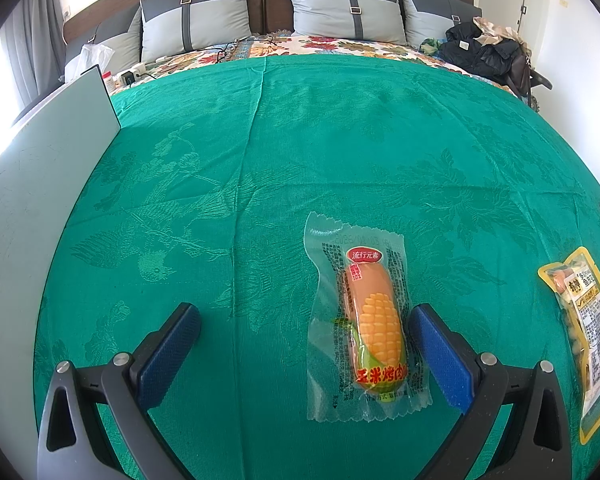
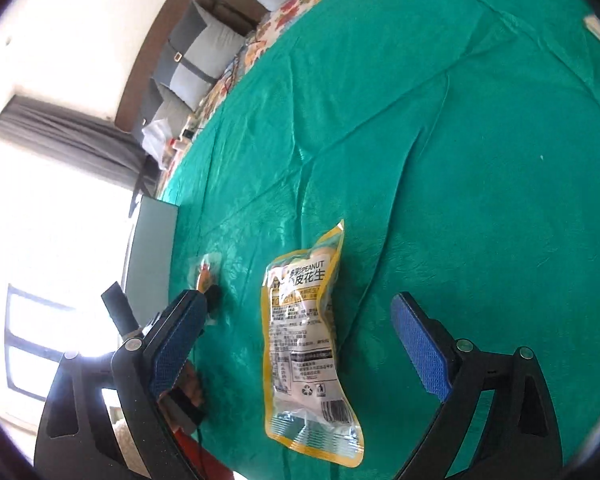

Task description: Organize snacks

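Left wrist view: a pale grey-green box (image 1: 40,208) stands at the left edge of a green patterned bedspread (image 1: 300,140); only its outer wall shows, so its contents cannot be told. A clear packet printed with a corn cob, the corn sausage packet (image 1: 370,320), lies flat on the cloth, lengthwise along the fingers. A yellow-edged peanut bag (image 1: 588,336) lies well apart at the right edge. The left gripper (image 1: 304,324) is spread wide and holds nothing; the corn sausage packet sits between the 2 blue pads, just beside the right pad (image 1: 440,360) and well clear of the left one. Whether the right pad touches the wrapper's edge cannot be told. Grey pillows (image 1: 196,16) and a dark jacket (image 1: 480,48) sit at the head of the bed.

Right wrist view: the camera is tilted. The same box (image 2: 152,256) appears at the left, again with its inside hidden. The peanut bag (image 2: 304,340) lies on the cloth with its printed back up, between the fingers of the right gripper (image 2: 300,316), which is also wide apart and grips nothing; neither pad touches the bag. The corn sausage packet (image 2: 208,268) shows small beyond the left pad (image 2: 176,344), partly hidden by a dark fingertip of the other gripper.
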The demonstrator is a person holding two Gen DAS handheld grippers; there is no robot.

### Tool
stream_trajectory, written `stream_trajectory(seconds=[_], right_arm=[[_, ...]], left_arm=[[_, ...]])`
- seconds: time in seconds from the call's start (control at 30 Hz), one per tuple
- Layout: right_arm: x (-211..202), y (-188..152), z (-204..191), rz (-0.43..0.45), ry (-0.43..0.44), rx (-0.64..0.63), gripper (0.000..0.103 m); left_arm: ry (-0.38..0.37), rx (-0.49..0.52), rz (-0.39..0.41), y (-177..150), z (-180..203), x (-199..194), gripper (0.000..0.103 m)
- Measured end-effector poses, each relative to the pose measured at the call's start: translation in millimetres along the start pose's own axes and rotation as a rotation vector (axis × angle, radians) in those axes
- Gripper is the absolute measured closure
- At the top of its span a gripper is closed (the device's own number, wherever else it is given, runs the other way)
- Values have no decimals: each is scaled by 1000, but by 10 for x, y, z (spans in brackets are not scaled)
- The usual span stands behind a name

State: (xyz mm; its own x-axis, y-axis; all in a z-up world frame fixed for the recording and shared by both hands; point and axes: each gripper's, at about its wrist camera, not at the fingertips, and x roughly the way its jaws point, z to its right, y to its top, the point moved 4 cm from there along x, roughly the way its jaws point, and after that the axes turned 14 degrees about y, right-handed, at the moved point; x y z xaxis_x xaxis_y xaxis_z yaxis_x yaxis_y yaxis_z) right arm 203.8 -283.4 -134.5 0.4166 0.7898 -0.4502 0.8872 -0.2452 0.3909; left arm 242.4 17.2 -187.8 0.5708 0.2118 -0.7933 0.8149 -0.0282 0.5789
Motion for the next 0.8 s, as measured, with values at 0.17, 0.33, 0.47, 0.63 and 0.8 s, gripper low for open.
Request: stream_trajectory(seconds=[0.17,0.33,0.47,0.63,0.8], right_arm=[[399,-235,-172,-186,-131,-115,6],[747,-471,-392,-238,-450,-382,6],[889,-629,-464,-253,-571,-517,7],[855,-593,-422,-242,-577,-474,7],[882,-577,-415,-242,-585,-450,6]], left_arm=[[0,0,0,0,-1,-2,0],[2,2,0,3,2,2,0],[2,21,-71,49,30,19,0],[-7,65,-172,68,97,20,0],[-11,66,-145,-14,112,-32,0]])
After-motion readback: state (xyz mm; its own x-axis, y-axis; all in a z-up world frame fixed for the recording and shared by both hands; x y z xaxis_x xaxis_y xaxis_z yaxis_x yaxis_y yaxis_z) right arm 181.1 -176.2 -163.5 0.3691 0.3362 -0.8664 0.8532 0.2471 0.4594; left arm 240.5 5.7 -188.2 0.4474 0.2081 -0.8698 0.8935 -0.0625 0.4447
